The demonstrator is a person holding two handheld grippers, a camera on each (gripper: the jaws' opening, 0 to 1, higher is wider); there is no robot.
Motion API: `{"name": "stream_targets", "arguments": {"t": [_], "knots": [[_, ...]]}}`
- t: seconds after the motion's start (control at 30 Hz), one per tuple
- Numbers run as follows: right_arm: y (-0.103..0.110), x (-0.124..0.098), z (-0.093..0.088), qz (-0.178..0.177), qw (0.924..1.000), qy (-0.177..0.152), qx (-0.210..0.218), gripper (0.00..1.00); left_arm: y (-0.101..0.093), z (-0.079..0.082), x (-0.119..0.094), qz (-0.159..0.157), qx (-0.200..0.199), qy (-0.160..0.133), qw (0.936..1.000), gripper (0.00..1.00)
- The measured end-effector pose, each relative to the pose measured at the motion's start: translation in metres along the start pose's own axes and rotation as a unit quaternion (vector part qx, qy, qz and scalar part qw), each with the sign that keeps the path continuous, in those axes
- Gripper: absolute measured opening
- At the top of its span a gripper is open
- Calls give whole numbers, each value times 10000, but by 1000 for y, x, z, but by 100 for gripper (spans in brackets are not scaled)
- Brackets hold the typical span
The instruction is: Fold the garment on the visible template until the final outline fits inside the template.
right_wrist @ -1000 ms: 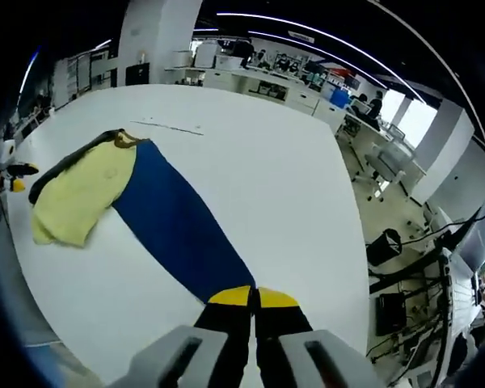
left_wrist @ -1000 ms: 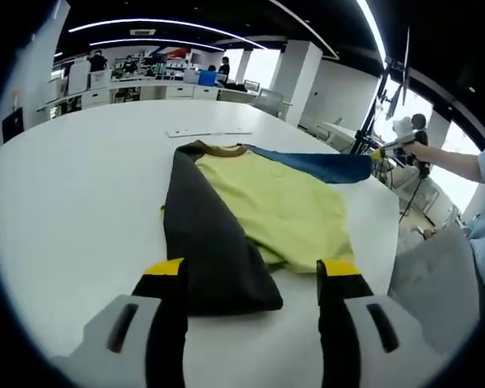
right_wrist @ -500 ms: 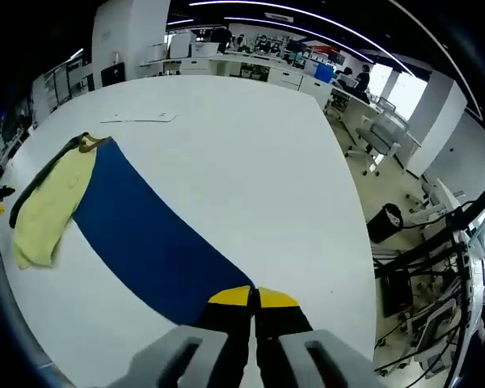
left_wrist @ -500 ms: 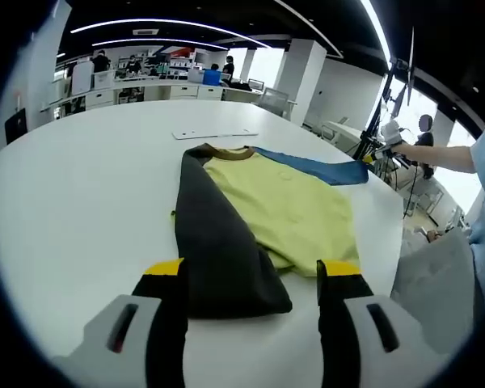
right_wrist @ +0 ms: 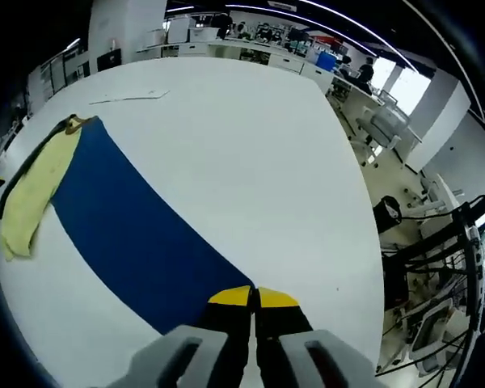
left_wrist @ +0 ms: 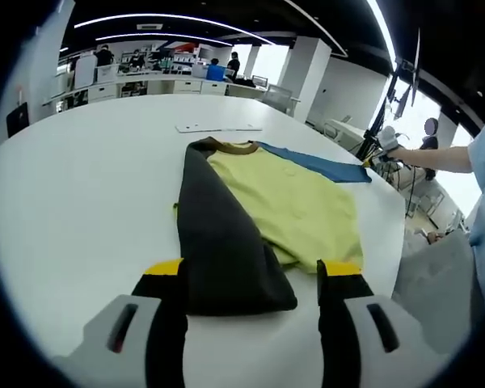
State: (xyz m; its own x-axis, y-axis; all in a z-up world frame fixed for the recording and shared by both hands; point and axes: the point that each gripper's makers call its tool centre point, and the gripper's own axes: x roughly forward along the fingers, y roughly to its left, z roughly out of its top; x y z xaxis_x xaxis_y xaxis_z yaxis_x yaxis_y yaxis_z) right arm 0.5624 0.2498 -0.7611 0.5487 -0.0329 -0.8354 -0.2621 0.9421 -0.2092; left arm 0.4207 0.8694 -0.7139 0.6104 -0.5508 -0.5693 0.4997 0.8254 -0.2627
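Bright, even light from curved ceiling strips (left_wrist: 170,18) at the top of both views. Windows (left_wrist: 436,113) glare at right. Sharp centres; fisheye bending at edges; soft shadows.

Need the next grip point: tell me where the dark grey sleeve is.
In the left gripper view, the dark grey sleeve lies folded over the yellow garment body's left side, its end between the open left tool tips.

1. Big white round desk (left_wrist: 81,186), pretty much bare.
2. A garment (left_wrist: 259,210) lies flat on it: yellow body, dark sleeve, blue sleeve (right_wrist: 129,234) stretched out across the desk top.
3. A thin flat white strip (left_wrist: 218,128) lies beyond the collar, apart from the garment.
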Motion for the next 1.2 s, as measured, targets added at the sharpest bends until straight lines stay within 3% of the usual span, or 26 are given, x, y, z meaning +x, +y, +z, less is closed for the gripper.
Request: {"name": "stream_targets", "arguments": {"t": [0.4, 0.63, 0.8, 0.97, 1.1, 1.17, 1.2], "knots": [[7, 6, -2, -23, 9998, 119, -139, 0, 5, -3, -1, 9, -54, 15, 10000, 62], [5, 1, 0, 5, 9999, -57, -114, 0, 7, -6, -3, 30, -79, 28, 10000, 62], [7, -5, 10, 132, 9986, -502, -132, 16, 6, -7, -2, 18, -90, 21, 10000, 62], [18, -16, 12, 412, 9966, -712, 7, 28, 4, -5, -2, -5, -77, -4, 10000, 62], [27, -22, 16, 679, 9928, -987, -41, 44, 4, -3, -2, -14, -70, -40, 10000, 63], [26, -26, 17, 736, 9919, -1019, 178, 45, 4, -3, -2, -22, -57, -51, 10000, 63], [30, -29, 22, 843, 9888, -1201, 289, 47, 4, -2, -3, -21, -58, -55, 10000, 63]]}}
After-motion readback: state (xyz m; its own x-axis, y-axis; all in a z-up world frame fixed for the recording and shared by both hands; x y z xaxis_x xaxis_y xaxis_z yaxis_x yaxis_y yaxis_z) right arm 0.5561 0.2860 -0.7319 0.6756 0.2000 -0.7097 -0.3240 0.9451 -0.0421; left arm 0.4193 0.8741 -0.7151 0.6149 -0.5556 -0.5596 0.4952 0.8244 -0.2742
